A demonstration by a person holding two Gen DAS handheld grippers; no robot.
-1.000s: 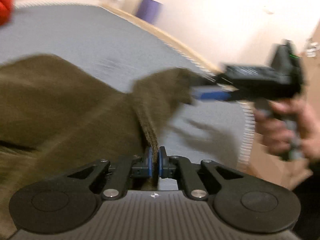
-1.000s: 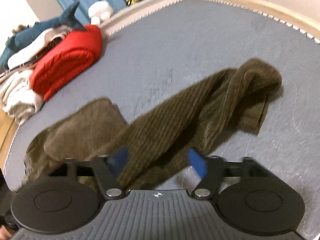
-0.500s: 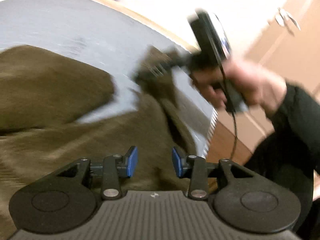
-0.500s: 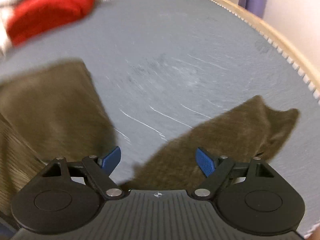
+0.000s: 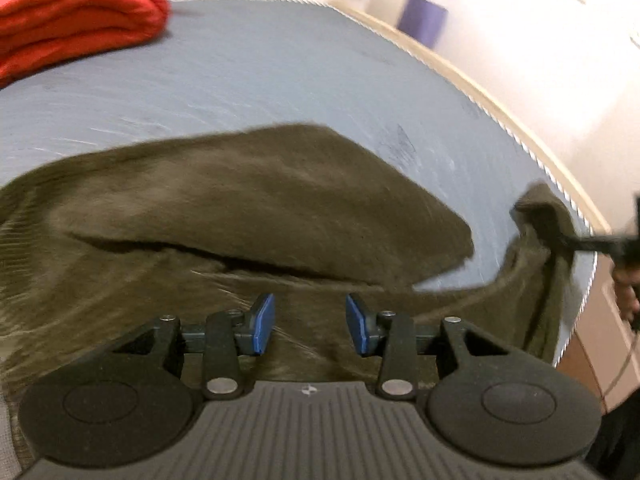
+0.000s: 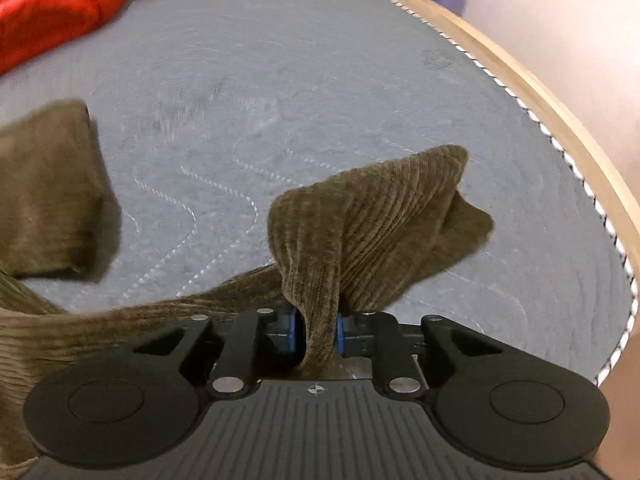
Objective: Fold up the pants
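Right gripper [image 6: 316,332] is clenched on a bunched end of the pants [image 6: 360,224], with the ribbed cloth squeezed between its blue pads and rising in a peak just ahead of them. Left gripper [image 5: 310,326] is released, its pads apart with nothing between them, and it hovers over the wide part of the pants [image 5: 224,208], which lie spread on the grey mattress [image 5: 260,68] near its edge. From the left view I can see the right gripper [image 5: 568,242] off to my right, lifting that end clear of the bed. I judge this to be the straightening step before any fold: the legs lie apart and the cloth is rumpled, so no fold is made yet. Next, I think the left gripper must close on the cloth below it, probably at the waist or the other leg, though blur keeps me from telling which part that is. Then both ends can be drawn taut and laid flat. A red bundle [image 5: 72,20] sits at the far side, well apart from the pants, and leaves open mattress between. What could get in the way is the bed edge [image 6: 568,132] close on the right, where a loose end could slip over.
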